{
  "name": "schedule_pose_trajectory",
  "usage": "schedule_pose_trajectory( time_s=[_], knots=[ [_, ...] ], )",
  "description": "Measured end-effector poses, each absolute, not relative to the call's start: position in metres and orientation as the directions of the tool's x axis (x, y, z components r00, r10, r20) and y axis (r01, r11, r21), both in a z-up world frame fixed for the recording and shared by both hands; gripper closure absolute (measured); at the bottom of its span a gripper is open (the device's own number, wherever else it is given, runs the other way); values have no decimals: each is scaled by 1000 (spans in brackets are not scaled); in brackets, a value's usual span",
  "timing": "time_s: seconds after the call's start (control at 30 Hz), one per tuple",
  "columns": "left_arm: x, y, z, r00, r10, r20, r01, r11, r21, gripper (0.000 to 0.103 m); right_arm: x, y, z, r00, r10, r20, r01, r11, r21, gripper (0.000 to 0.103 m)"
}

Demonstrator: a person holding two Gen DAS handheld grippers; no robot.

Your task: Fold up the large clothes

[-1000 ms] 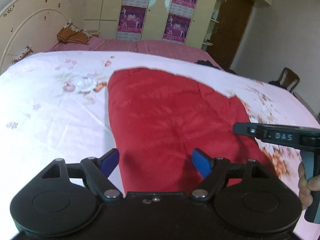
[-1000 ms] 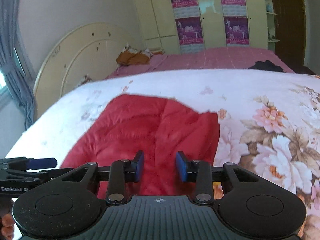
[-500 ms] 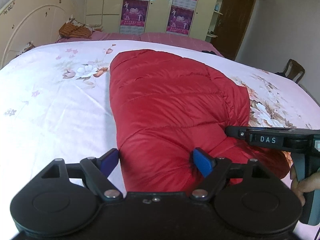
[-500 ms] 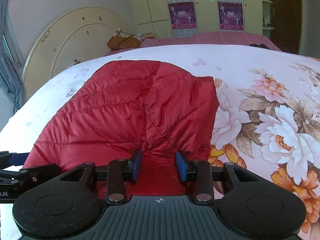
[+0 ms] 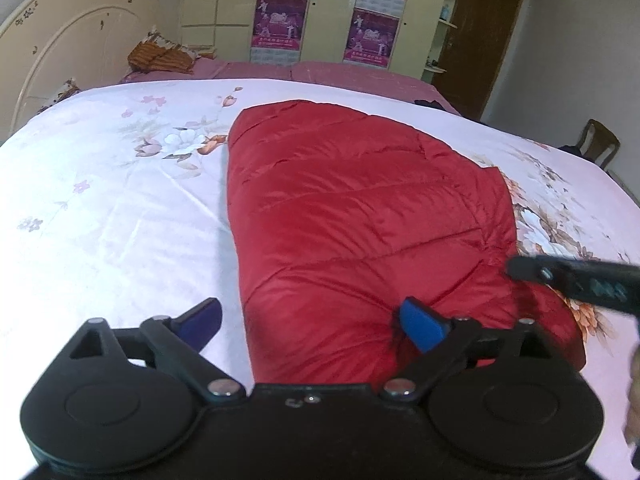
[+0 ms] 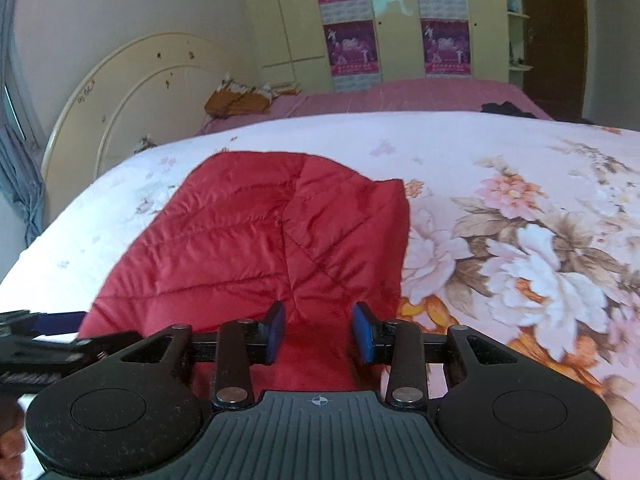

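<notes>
Two grippers over one red quilted jacket (image 5: 360, 232), which lies folded lengthwise on the floral quilt (image 5: 112, 208) of the bed, near edge toward both cameras.

Left gripper (image 5: 312, 322): jaws opening, spread wide. The left blue pad (image 5: 200, 318) is over bare quilt just off the jacket's left edge; the right pad (image 5: 420, 326) sits against the puffed near edge of the jacket. Jacket corner lies between the pads, not pinched (nothing gripped).

Right gripper (image 6: 318, 332): jaws partly closed, parallel. Red fabric fills the gap between the pads at the jacket's near edge, close to its right side. Whether the pads actually press the fabric, I cannot tell; it lies flat, no bunching visible.

Each gripper shows at the edge of the other's view, just beside the jacket's near corners.

Containers: none near the jacket. Cream wardrobe (image 6: 400, 20) with purple posters behind the bed, doors closed, contents hidden. Brown cloth bundle (image 6: 240, 98) on the pink sheet by the headboard (image 6: 120, 104).
</notes>
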State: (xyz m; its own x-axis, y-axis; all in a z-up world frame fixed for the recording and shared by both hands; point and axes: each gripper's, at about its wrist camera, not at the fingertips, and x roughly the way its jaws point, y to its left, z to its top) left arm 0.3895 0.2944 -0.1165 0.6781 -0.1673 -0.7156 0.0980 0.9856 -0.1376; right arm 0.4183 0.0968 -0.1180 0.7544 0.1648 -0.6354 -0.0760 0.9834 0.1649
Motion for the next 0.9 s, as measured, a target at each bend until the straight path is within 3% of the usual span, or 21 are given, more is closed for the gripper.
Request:
schedule_pose_trajectory(
  time_s=[0.3,0.4,0.57,0.73,0.9],
  knots=[
    [384,296,-115,641,-141,-754,22,986,-166,0,410,114,-153,701,123,-702,-118,992,56,65],
    [384,291,-112,625,-95,-775,-13,991,-132,0,414,111,-161,698,129,-704,-122,991,60,60],
    [371,274,-99,634,-19,-773,-27,999,-46,0,418,88,-157,679,145,-720,-71,989,132,30],
    [341,260,-74,672,3,-740,-52,998,-44,0,392,73,-129,712,147,-686,-30,983,179,23],
    [299,242,-49,691,46,-721,-105,994,-37,0,345,76,-99,743,185,-644,-109,982,156,21]
  ],
)
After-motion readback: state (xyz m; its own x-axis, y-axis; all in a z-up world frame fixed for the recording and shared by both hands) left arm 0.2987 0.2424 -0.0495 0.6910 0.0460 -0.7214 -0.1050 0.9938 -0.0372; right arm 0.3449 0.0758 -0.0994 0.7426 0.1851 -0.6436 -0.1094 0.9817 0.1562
